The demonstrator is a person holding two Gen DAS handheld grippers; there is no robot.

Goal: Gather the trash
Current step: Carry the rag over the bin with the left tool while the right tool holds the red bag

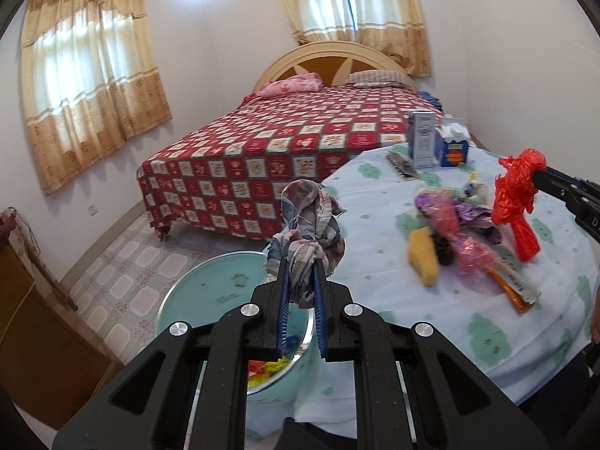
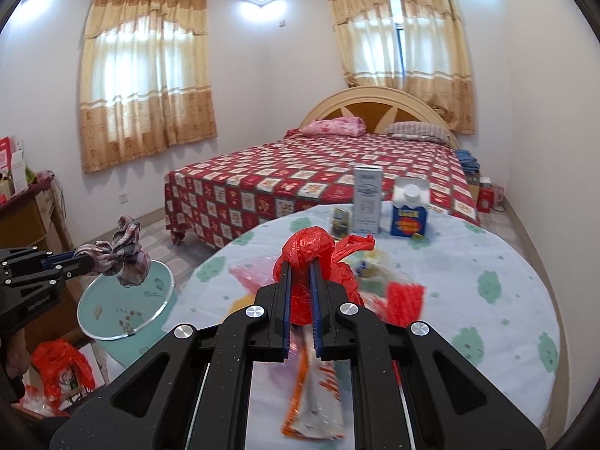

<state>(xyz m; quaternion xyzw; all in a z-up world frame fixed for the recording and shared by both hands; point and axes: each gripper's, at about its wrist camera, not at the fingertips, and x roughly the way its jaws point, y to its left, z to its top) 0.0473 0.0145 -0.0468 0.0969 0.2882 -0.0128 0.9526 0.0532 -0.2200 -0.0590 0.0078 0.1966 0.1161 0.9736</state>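
My left gripper [image 1: 302,262] is shut on a crumpled plaid rag [image 1: 311,221] and holds it over the open teal trash bin [image 1: 210,288], left of the table. It also shows at the left of the right wrist view [image 2: 123,258], above the bin's raised lid [image 2: 127,300]. My right gripper [image 2: 300,268] is shut on a crumpled red plastic bag [image 2: 318,255], held above the round table [image 2: 487,318]. The bag shows at the right of the left wrist view [image 1: 517,202]. More wrappers [image 1: 461,236] and a yellow sponge-like piece [image 1: 423,258] lie on the table.
A white carton [image 2: 367,198], a blue carton [image 2: 408,210] and a small packet [image 2: 343,219] stand at the table's far edge. A bed [image 2: 318,176] with a red checked cover is behind. A red bag [image 2: 63,367] lies on the floor by the bin.
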